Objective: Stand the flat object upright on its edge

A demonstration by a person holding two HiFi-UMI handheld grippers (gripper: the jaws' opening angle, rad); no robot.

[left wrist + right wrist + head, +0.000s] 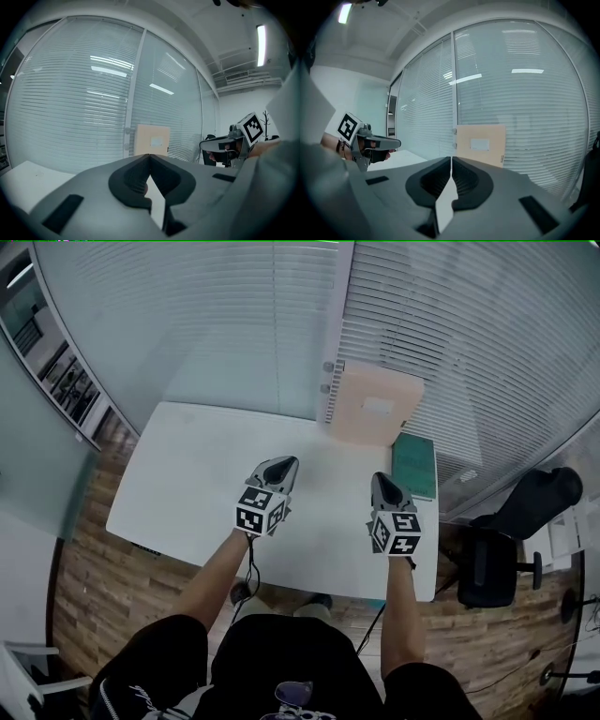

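Head view: I see the beige flat board (375, 409), 1 pale label on its face, standing upright on its edge against the blinds at the far side of the white table (187, 474), well ahead of both claws. A green book (413, 465) lies flat just beside it.

Left gripper view: my left gripper (149, 157) has its jaws together, empty, with the board straight ahead.

Right gripper view: my right gripper (451, 161) is likewise closed on nothing, and the board stands ahead, slightly right.
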